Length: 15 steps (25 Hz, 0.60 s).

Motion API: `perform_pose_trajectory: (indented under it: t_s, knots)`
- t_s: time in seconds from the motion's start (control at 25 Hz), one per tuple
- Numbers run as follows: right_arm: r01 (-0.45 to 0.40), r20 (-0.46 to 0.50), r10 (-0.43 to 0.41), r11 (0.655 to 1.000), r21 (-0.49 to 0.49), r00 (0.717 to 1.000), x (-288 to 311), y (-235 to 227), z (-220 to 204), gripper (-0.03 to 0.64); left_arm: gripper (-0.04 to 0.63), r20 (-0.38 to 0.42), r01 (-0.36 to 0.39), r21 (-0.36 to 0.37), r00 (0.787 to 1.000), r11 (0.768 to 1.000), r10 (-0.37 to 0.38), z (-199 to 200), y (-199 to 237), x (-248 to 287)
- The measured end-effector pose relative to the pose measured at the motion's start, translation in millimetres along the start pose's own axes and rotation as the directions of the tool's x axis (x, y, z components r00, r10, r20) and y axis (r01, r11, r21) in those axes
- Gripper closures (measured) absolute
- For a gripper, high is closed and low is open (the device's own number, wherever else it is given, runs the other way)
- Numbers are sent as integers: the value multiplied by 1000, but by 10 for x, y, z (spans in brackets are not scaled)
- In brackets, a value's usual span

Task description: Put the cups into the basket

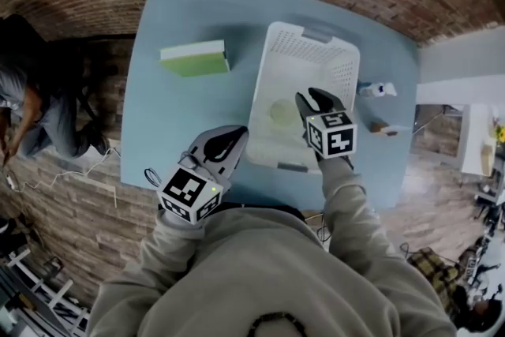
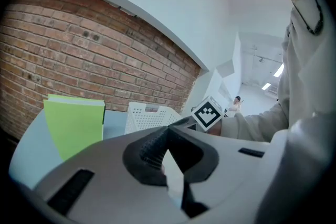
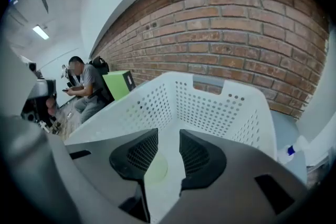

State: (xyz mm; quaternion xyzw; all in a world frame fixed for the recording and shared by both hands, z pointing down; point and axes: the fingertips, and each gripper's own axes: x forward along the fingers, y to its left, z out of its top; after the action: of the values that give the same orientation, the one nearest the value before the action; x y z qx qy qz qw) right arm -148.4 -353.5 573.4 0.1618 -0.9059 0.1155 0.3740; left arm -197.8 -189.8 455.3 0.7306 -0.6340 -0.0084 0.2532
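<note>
A white perforated basket (image 1: 272, 39) stands in the middle of the blue table (image 1: 158, 122). One pale green cup (image 1: 282, 111) rests on its floor, and in the right gripper view this cup (image 3: 156, 169) shows below the gap between the jaws. My right gripper (image 1: 313, 97) hangs over the basket's near right part, open with nothing between its pads (image 3: 168, 136). My left gripper (image 1: 235, 136) is over the table's near edge, left of the basket. Its tips meet (image 2: 167, 131), so it is shut and holds nothing I can see.
A green box (image 1: 195, 58) lies on the table left of the basket (image 2: 149, 115). A small bottle (image 1: 377, 90) and a small brown item (image 1: 380, 127) sit to the right of the basket. A brick wall runs behind the table. A person (image 1: 31, 106) sits off to the left.
</note>
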Motion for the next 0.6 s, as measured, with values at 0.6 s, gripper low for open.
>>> perform_pose_trajectory:
  t_s: [0.6]
  knots:
    - [-8,316,-3,999,35,949,-1928,291,448,603,600,67,136,157,987,978,-148,659,-948,52]
